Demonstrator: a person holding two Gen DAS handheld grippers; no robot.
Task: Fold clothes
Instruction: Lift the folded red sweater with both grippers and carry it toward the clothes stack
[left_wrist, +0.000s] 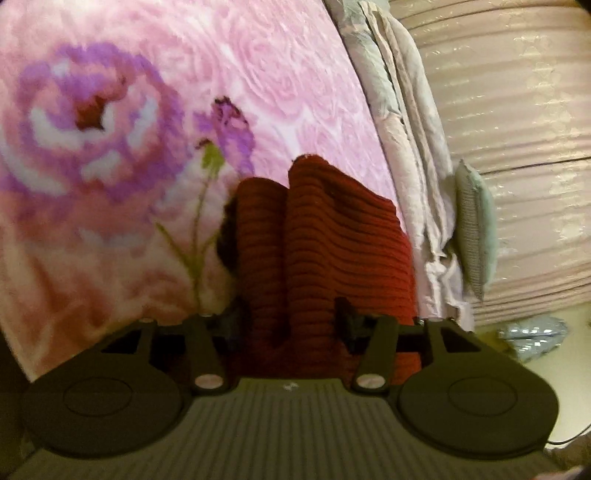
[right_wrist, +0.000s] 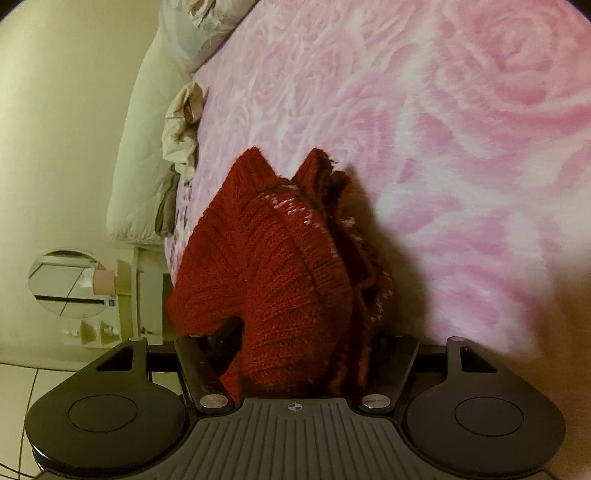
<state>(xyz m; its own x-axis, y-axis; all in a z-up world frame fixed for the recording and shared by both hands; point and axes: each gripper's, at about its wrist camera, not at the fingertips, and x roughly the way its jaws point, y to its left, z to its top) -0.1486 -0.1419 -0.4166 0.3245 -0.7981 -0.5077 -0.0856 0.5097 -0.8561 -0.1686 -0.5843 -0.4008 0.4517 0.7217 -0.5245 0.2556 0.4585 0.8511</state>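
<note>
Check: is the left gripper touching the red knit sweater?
Touching. In the left wrist view, folds of the red knit sweater fill the left gripper, bunched against both jaws with no gap visible.

Each view was taken from just behind its tongs, angled downward and very close to the red knitted garment (left_wrist: 332, 258) filling the foreground. The left wrist view was faced toward the bed's pillows (left_wrist: 406, 166); the right wrist view toward a wall mirror (right_wrist: 66, 284). The pink floral blanket (right_wrist: 443, 129) was shared by both.
</note>
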